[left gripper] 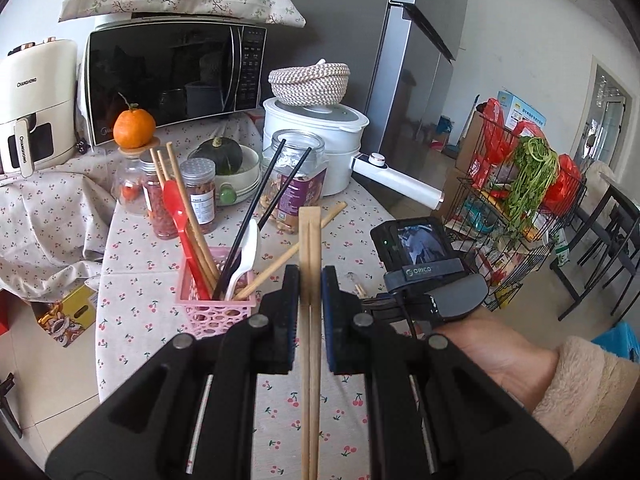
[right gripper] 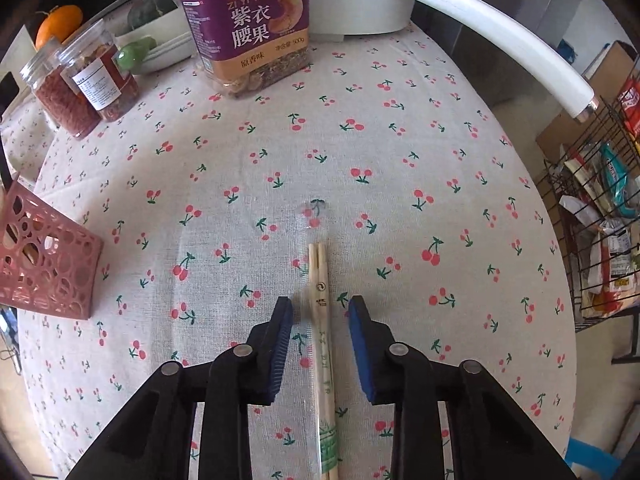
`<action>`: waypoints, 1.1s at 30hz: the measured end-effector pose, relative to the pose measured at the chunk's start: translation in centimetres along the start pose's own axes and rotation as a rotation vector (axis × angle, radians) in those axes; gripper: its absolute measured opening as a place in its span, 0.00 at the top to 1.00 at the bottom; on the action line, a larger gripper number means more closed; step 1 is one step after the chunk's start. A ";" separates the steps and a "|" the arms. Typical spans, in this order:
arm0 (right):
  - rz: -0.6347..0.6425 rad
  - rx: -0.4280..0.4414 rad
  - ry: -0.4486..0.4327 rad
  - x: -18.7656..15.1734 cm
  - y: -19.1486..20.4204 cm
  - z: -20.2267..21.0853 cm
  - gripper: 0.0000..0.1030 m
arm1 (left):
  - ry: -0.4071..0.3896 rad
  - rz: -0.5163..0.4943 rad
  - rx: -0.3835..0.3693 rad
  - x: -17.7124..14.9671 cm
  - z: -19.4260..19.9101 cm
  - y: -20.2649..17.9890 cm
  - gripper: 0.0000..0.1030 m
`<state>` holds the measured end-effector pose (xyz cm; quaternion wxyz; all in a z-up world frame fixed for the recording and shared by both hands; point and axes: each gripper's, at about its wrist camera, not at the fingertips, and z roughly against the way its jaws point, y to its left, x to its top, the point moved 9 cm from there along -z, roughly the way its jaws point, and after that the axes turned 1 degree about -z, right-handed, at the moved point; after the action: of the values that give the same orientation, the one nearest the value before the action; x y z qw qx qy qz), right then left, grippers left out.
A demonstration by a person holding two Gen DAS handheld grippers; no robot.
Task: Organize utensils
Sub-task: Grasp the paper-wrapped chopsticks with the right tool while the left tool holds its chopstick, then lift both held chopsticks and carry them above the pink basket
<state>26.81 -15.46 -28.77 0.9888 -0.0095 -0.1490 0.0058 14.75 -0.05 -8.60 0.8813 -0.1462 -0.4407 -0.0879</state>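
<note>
Bamboo is what both sets of tongs are after; the left gripper (left gripper: 310,280) is clamped narrow on a joined pair of chopsticks (left gripper: 310,240), whose blunt ends run straight out ahead of its pads, above the cloth. The pink basket (left gripper: 218,304) sits ahead and to the left of those pads, already bristling with a red spoon (left gripper: 182,220), a white spoon (left gripper: 248,256), black chopsticks (left gripper: 280,184) and pale sticks; I'd say a clumsy entry could knock into that thicket, tip the light basket or flick something out. The pair is held along its length, so a careless swing could also let it pivot or slide in the grip.

The right gripper (right gripper: 320,312) points down at the cherry-print tablecloth (right gripper: 400,140); a second pair of chopsticks in a clear wrapper (right gripper: 322,320) lies flat between its blue pads (right gripper: 362,344), running from beneath the tongs forward past the tips. The jaws stand partly apart; the pads don't look to be touching the wrapper, with cloth showing either side. The pair sits a shade left of centre, so the pads could meet it unevenly and roll it; slick wrapper could slip; pressing too low could pinch the cloth. The same basket sits well off to the left of these tongs.
</note>
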 end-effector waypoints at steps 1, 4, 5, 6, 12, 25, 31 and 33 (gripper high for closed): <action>0.002 0.001 0.000 0.0 0.1 0.0 0.79 | 0.003 0.002 0.001 -0.1 0.0 0.1 0.88; 0.017 0.012 -0.003 -0.1 0.6 -0.1 0.88 | 0.013 0.007 0.016 -0.3 -0.1 0.5 0.88; 0.021 0.011 -0.004 -0.1 0.8 0.0 0.90 | 0.016 0.011 0.019 -0.4 -0.1 0.6 0.88; 0.020 0.009 -0.007 -0.2 0.9 0.0 0.90 | 0.016 0.014 0.021 -0.4 0.0 0.8 0.88; 0.023 0.029 -0.110 0.4 1.0 3.4 0.90 | -0.013 0.026 0.042 0.3 0.6 1.6 0.88; 0.073 0.112 -0.399 0.3 3.5 15.1 0.95 | -0.136 0.066 0.076 2.7 2.1 3.1 0.88; 0.094 0.152 -0.486 -0.4 4.7 18.8 0.95 | -0.208 0.068 0.092 3.8 3.2 3.4 0.88; 0.104 0.165 -0.509 -0.6 5.1 19.9 0.95 | -0.224 0.072 0.094 4.0 3.5 3.5 0.88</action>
<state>20.36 -9.99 -10.00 0.9153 0.0649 -0.3910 0.0710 15.55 4.32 -4.03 0.8350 -0.1294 -0.5345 -0.0185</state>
